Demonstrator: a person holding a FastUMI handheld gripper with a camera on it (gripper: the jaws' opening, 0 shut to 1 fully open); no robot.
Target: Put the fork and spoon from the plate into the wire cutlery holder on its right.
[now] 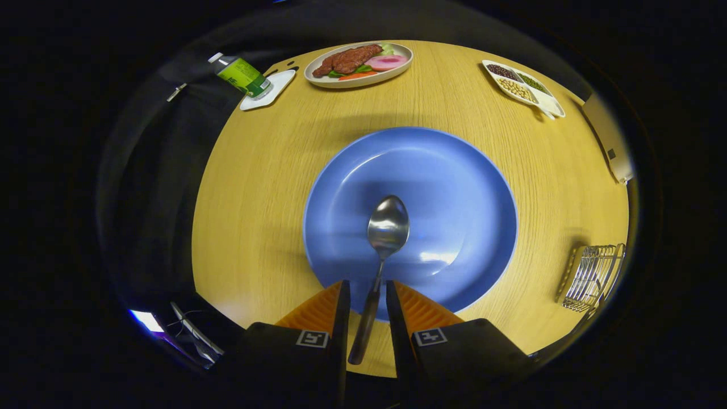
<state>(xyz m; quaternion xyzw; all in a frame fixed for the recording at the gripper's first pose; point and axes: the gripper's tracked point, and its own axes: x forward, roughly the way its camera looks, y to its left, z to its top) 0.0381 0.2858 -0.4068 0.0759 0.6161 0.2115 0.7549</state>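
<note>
While it lies between the two fingers, the spoon is the one piece of cutlery to be seen here.

Spoon: the spoon (388,227) has its bowl over the middle of the plate, hollow side up, and its dark handle runs back toward the camera, passing between the fingers.
Gripper: the gripper (367,292) has its fingers standing narrowly apart, one on each side of the handle – a slim gap shows on both sides, so I cannot tell whether either finger touches it.
Plate: the blue plate (454,170) sits at the middle of the table, just ahead of the fingertips, which overlap its near rim; apart from the spoon it carries nothing.
Cutlery holder: the wire cutlery holder (592,276) stands to the right of the plate, near the table's right edge and well apart from the fingers.
Table: the round wooden table (255,187) carries everything named here.
Far side: a dish of food (359,62) lies beyond the plate; to its left a green bottle (241,75) lies tilted on a small white tray (271,91).
Far right: a divided white dish (523,85) holds beans or grains – each kind in its own compartment.
</note>
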